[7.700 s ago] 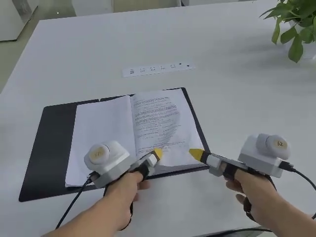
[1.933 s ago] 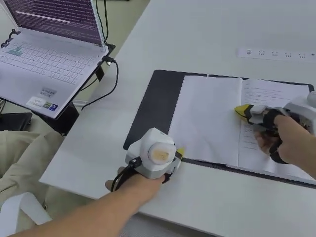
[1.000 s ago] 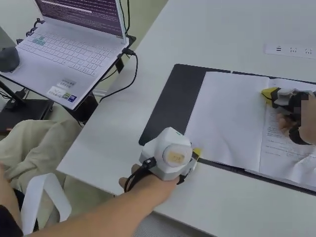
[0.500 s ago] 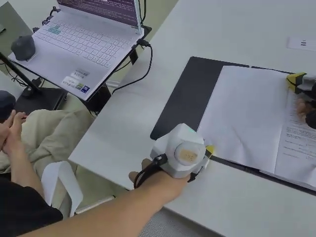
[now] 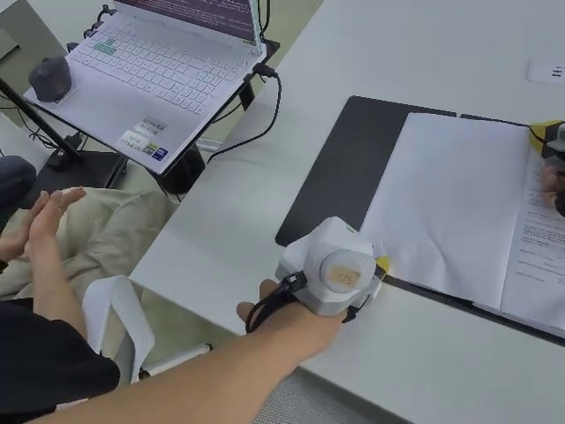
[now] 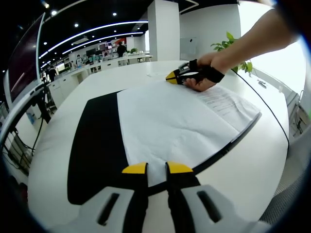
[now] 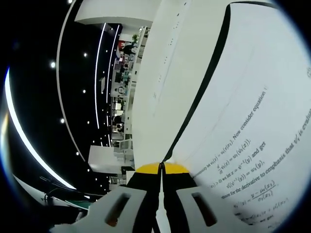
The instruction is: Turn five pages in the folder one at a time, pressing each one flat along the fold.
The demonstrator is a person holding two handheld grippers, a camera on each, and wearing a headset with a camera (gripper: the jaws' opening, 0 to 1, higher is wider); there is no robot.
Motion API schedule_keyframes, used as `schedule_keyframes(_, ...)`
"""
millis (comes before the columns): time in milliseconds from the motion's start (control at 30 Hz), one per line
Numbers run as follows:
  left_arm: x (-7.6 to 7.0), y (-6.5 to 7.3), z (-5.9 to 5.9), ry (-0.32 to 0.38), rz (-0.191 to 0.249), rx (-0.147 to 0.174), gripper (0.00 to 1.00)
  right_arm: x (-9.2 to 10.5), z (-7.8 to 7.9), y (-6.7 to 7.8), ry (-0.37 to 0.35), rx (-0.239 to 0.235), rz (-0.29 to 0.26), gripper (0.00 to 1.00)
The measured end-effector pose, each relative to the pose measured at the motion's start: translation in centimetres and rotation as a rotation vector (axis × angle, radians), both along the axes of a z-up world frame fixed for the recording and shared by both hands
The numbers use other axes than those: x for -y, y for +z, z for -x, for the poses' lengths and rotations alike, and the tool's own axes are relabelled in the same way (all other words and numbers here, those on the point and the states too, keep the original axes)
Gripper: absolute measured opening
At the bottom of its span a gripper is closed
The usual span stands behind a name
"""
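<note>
Folder [image 6: 95, 141] lies open flat on the white table [image 5: 221, 234], its black cover [image 5: 342, 168] spread to your left with a blank page [image 5: 450, 203] lying on it and the printed page [image 6: 226, 99] on the other side of the fold. Your left gripper [image 6: 156, 169] sits low at the folder's near edge, by the lower corner of the blank page; its yellow-tipped fingers [image 6: 134, 168] stand a narrow gap apart with nothing between them. Your right gripper [image 7: 161, 168] reaches to the far end of the fold, fingers pressed together, tips down at the top of the printed page just beside the black rim of the cover. In the left gripper view your hand [image 6: 204, 75], in a black strap, holds that gripper over the far edge of the pages, well apart from the left one. Off the table's left side an open laptop [image 5: 177, 62] rests on a stand [image 5: 181, 168] with a grey mouse [image 5: 50, 78] beside it, and a black cable [image 5: 265, 110] runs from its corner down past the table's edge. A white power strip [image 5: 549, 71] lies on the table beyond the folder, and a green plant [image 6: 232, 43] stands behind your right hand. At lower left of the head view another person's hands [image 5: 44, 221] are raised.
</note>
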State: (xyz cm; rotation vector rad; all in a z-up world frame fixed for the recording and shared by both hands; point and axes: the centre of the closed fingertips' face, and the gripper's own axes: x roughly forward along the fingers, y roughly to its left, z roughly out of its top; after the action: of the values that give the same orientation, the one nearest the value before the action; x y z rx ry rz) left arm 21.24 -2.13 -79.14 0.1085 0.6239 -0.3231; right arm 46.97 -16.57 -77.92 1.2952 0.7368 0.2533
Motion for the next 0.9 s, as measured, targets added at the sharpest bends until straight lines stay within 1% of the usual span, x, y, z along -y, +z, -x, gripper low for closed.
schedule_keyframes(167,0.0,0.0,0.0,0.001,0.002,0.001,0.12,-0.3,1.0,0.1,0.043,-0.002,0.001,0.00)
schedule_keyframes(300,0.0,0.0,0.0,0.003,0.003,0.000,0.12,-0.6,2.2,0.0,0.094,-0.007,-0.001,0.00)
schedule_keyframes(433,0.0,-0.1,0.0,-0.001,0.002,0.000,0.12,-0.6,3.1,-0.1,0.122,-0.011,-0.004,0.00)
schedule_keyframes(633,0.0,-0.1,0.0,-0.003,0.000,-0.001,0.12,-0.7,4.4,-0.2,0.154,-0.017,-0.011,0.00)
schedule_keyframes(900,0.0,-0.1,0.0,-0.003,0.001,-0.001,0.12,-0.7,6.7,-0.2,0.188,-0.021,-0.017,0.00)
